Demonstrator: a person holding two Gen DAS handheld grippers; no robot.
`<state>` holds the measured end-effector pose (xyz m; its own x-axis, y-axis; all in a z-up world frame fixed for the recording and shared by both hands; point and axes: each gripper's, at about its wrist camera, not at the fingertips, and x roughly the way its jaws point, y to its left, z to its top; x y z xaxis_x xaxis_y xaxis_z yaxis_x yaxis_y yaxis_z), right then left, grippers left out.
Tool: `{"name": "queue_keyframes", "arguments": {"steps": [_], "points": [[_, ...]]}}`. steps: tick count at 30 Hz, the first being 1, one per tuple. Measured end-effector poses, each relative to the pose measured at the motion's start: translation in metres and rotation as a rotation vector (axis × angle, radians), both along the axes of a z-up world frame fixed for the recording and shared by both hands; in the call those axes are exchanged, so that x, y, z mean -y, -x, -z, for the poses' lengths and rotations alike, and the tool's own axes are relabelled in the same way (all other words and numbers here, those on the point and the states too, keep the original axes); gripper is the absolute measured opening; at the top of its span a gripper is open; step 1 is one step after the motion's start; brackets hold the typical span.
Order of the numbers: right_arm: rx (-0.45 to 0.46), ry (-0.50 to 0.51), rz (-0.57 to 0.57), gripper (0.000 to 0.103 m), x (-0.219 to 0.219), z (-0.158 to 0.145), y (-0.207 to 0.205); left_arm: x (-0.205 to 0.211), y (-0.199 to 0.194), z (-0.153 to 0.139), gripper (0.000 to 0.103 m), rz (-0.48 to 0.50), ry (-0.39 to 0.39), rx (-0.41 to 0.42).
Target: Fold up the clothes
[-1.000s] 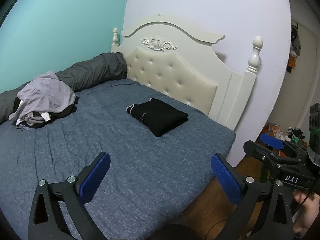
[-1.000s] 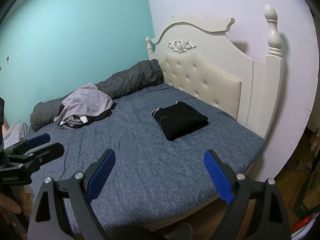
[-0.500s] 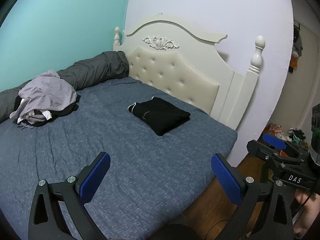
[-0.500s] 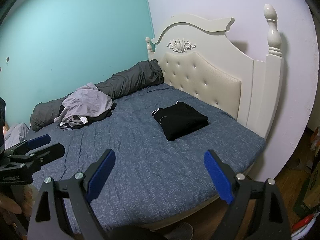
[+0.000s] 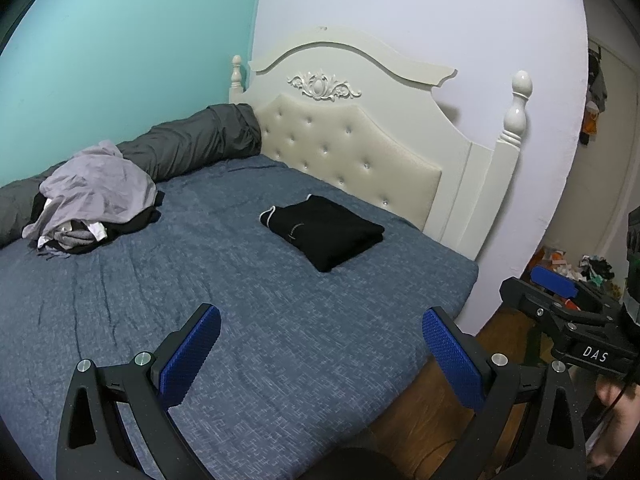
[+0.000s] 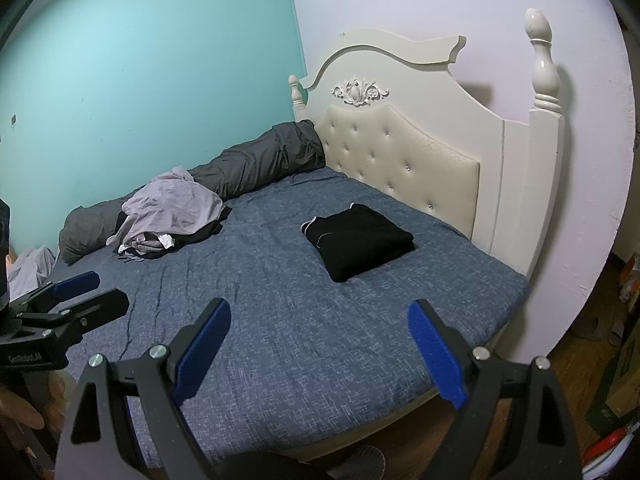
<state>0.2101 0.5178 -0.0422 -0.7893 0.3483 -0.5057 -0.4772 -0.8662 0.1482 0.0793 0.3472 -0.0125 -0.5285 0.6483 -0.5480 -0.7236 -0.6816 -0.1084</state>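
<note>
Bedding fills most of both views: your blue bed (image 5: 280, 320) runs from the lower left of the frame up to the cream headboard (image 5: 348, 148) at upper centre, with a grey rolled duvet (image 5: 192, 144) along the teal wall. At left of centre sits the heap of unfolded clothes (image 5: 96, 196), a lilac garment on top of darker ones; at centre right lies the folded black garment (image 5: 324, 232), well apart from the heap. Your left gripper (image 5: 320, 344) hangs at the bottom of its frame with fingers spread wide and nothing between them; your right gripper (image 6: 320, 340) is likewise spread and empty above the near bed edge. The risk from here, as I judge it, is the heap: its layers are tangled, so a deep pinch could lift several pieces at once, or drag them onto the finished fold.
</note>
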Motion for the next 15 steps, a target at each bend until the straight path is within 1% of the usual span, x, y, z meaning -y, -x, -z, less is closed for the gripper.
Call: {"name": "queue_keyframes", "arguments": {"steps": [8,15], "points": [[0.004,0.006,0.001,0.091,-0.0021,0.0008,0.0004,-0.0005,0.0004,0.0010,0.103,0.006,-0.013,0.008],[0.001,0.006,0.002,0.091,-0.0024,0.0008,-0.0004,-0.0014,0.0022,0.0019,0.103,0.008,-0.010,0.013]]}}
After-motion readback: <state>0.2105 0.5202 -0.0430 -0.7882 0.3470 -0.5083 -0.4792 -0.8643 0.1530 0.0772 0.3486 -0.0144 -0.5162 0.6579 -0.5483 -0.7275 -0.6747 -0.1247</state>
